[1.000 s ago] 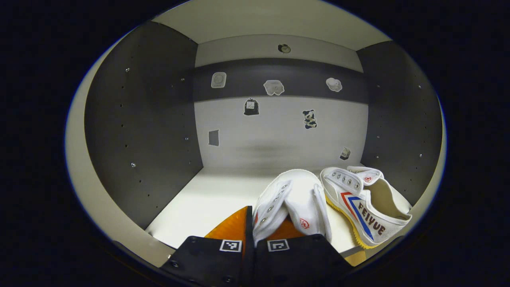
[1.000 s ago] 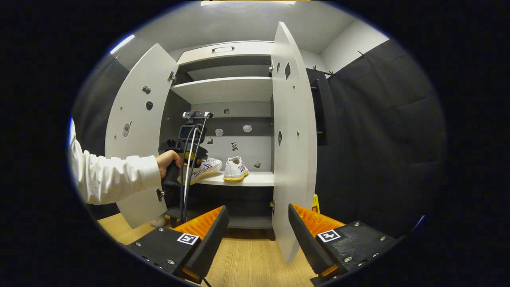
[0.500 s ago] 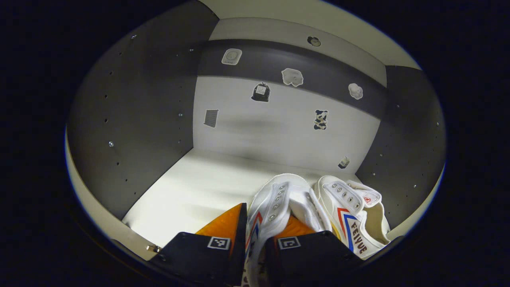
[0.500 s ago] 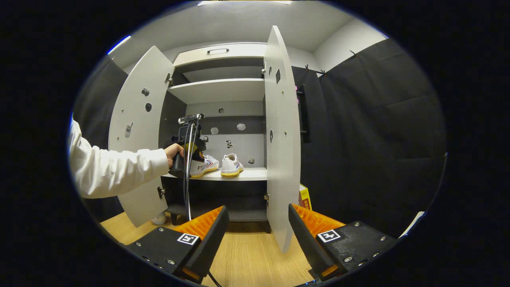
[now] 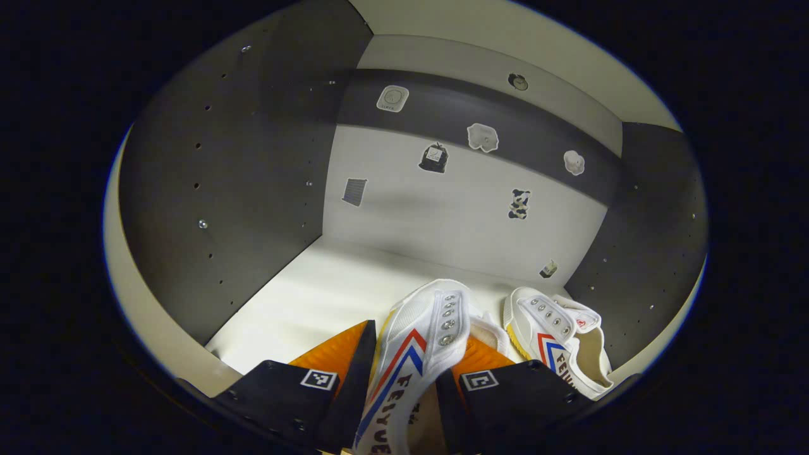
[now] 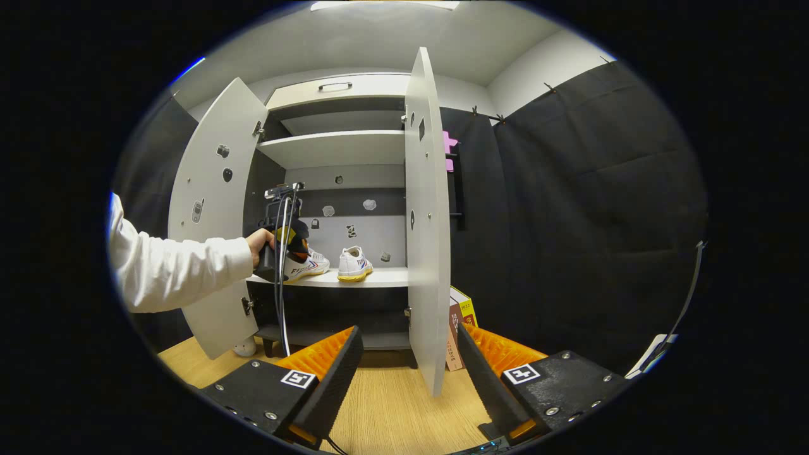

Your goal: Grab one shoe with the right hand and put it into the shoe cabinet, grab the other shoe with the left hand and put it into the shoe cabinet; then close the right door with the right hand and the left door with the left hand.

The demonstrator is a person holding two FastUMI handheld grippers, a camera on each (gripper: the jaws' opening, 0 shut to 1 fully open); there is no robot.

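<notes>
Pinching a white canvas sneaker with red and blue side stripes (image 5: 411, 354), the left tool (image 5: 404, 385) has both fingers pressed on the shoe's side wall, one finger on the outside and the other inside the opening, with the toe pointing toward the back of the compartment. In the left gripper view the shoe is low over the pale shelf board (image 5: 316, 303) of the grey shoe cabinet (image 5: 253, 189), though whether its sole rests fully on the board cannot be told. Just beside it on the same shelf stands the second white sneaker with a yellow sole (image 5: 559, 338), toe also toward the back panel, close to the dark side wall. Small stickers (image 5: 436, 157) dot the back panel above both shoes. In the right gripper view the right tool (image 6: 407, 373) is spread wide with nothing between its fingers, hanging above the wooden floor (image 6: 392, 404) well apart from the cabinet. Farther off in that view a hand (image 6: 259, 243) in a white sleeve (image 6: 170, 272) holds the left tool at the shelf, with the two sneakers side by side on it. The left door (image 6: 208, 215) and the right door (image 6: 426, 221) both stand open, the right door seen nearly edge-on. A few books (image 6: 458, 328) lean by the cabinet's foot, behind the right door.
</notes>
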